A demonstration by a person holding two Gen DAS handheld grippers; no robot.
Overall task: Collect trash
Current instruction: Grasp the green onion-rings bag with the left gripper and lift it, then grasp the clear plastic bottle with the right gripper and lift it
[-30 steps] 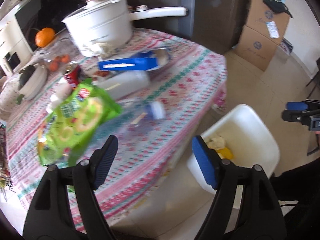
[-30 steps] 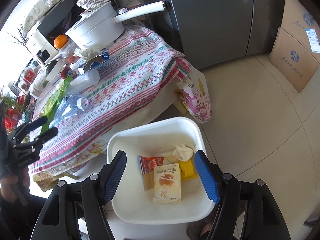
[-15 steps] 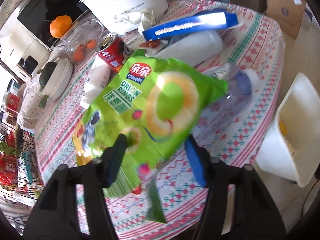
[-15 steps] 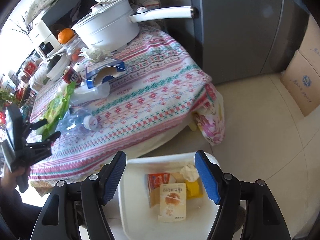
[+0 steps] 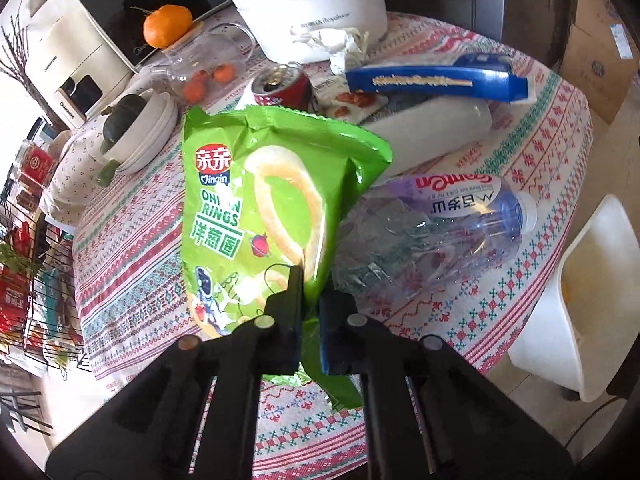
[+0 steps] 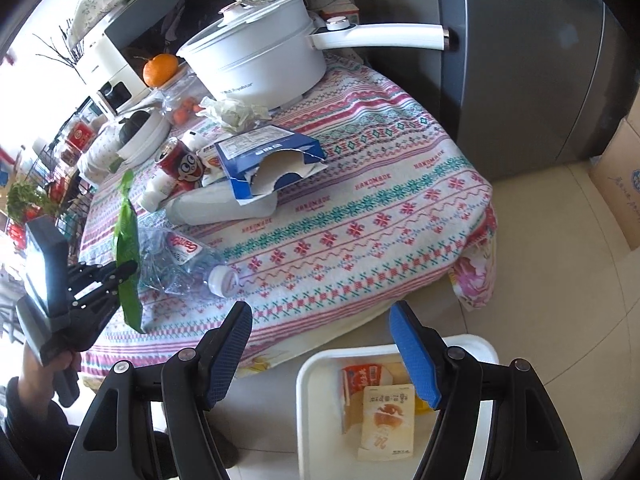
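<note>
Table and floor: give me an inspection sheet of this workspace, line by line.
Surface: round table under a patterned cloth, crowded on its far side.
Job's things: green snack bag pinched upright at its lower edge; crushed water bottle lying beside it; white bin on the floor holding wrappers.
Clutter: torn blue box, red can, crumpled tissue, white pot, orange, glass jug.
Grippers: left gripper shut on the snack bag; right gripper open, empty, above the bin's edge.
Cables: nothing seen.
Surroundings: grey fridge, cardboard boxes, tiled floor.
</note>
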